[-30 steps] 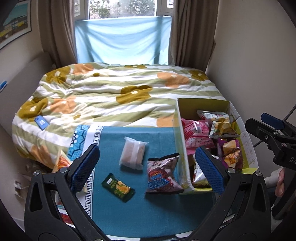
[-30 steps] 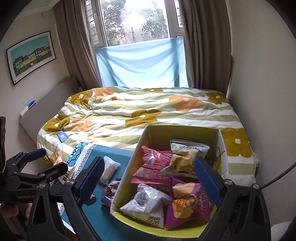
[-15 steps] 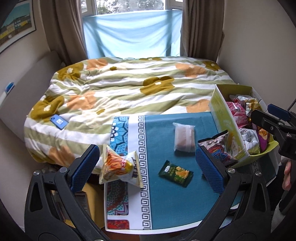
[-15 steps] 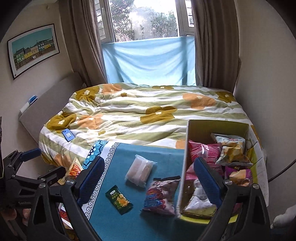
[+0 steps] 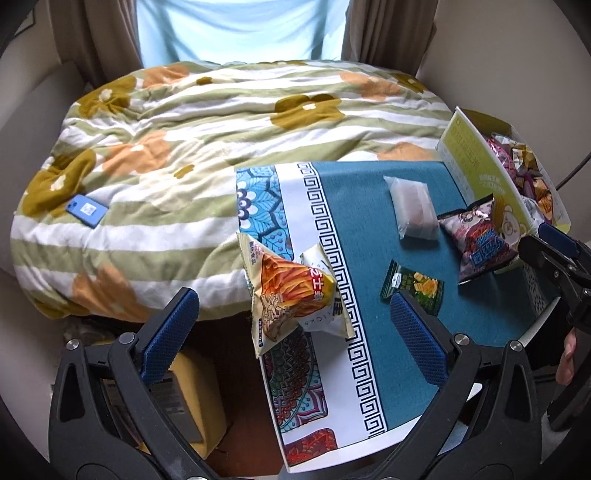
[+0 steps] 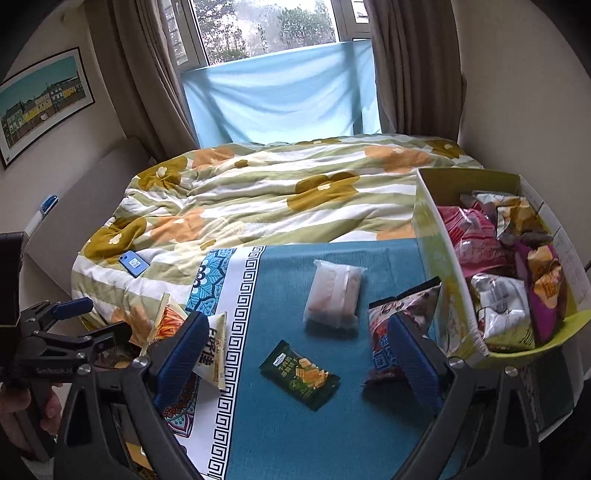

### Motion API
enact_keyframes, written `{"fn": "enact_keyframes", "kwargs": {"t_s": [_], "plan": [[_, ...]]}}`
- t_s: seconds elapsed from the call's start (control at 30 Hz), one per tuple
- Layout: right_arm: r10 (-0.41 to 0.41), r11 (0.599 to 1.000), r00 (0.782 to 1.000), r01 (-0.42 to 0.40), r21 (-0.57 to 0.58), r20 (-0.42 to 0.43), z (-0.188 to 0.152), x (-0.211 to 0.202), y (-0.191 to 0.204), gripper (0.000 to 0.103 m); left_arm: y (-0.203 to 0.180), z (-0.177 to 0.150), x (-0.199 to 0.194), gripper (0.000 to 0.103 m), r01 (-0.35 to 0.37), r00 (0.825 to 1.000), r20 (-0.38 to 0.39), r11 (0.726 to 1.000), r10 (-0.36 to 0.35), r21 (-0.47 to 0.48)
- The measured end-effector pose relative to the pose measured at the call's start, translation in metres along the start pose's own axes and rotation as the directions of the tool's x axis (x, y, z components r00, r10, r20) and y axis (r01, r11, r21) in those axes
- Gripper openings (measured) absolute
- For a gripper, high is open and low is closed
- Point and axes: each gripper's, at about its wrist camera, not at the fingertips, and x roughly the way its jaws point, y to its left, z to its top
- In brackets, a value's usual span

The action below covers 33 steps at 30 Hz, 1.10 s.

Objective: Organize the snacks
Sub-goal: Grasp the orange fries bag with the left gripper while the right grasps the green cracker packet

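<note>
Left gripper: we are holding it wide open, gripping nothing, above the orange chip bag.
Right gripper: we are keeping it spread wide, empty, over the green packet.
Snacks: the clear pouch and purple bag are lying left of the yellow box.

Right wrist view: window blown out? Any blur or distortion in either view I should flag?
Right wrist view: the window is overexposed and hazy, trees washed out; the green snack packet is sharp. Left wrist view: even, soft light, no glare; the orange chip bag reads crisply. Both views: strong fisheye bending, dark corner vignette, and the bed quilt curves toward the edges.
</note>
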Motion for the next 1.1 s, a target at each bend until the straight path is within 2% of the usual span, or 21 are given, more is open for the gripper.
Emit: {"fn": "enact_keyframes", "kwargs": {"t_s": [0.17,0.5,0.67,0.8,0.97,1.07,1.1], "plan": [[-0.018,1.0,0.998,0.016,-0.021,-0.064,-0.023,0.033,0.007,0.096,0.007,-0.001,0.043,0.102,0.036,0.999,-0.033,0.999,-0.036,-0.004],[0.018,0.99,0.982,-0.044,-0.131,-0.188,-0.06,0.114,0.006,0.096,0.005,-0.001,0.104,0.102,0.043,0.997,-0.067,0.999,-0.043,-0.003],[0.06,0.968,0.971,-0.112,-0.223,-0.23,-0.069,0.138,0.006,0.096,0.001,-0.007,0.118,0.102,0.044,0.995,-0.088,0.999,-0.043,0.003],[0.082,0.935,0.96,-0.167,-0.312,-0.267,-0.075,0.15,0.005,0.096,-0.003,-0.007,0.121,0.102,0.013,0.996,-0.088,0.999,-0.01,0.029],[0.091,0.928,0.941,-0.199,-0.315,-0.327,-0.082,0.16,0.0,0.096,-0.001,-0.004,0.123,0.102,0.005,0.997,-0.075,1.0,-0.003,0.028],[0.079,0.921,0.944,-0.192,-0.339,-0.32,-0.087,0.157,0.005,0.094,0.0,-0.005,0.125,0.101,-0.014,0.997,-0.075,0.999,0.016,0.037],[0.077,0.918,0.945,-0.191,-0.347,-0.317,-0.089,0.156,0.007,0.092,-0.001,-0.005,0.126,0.097,-0.015,0.997,-0.074,0.999,0.018,0.042]]}}
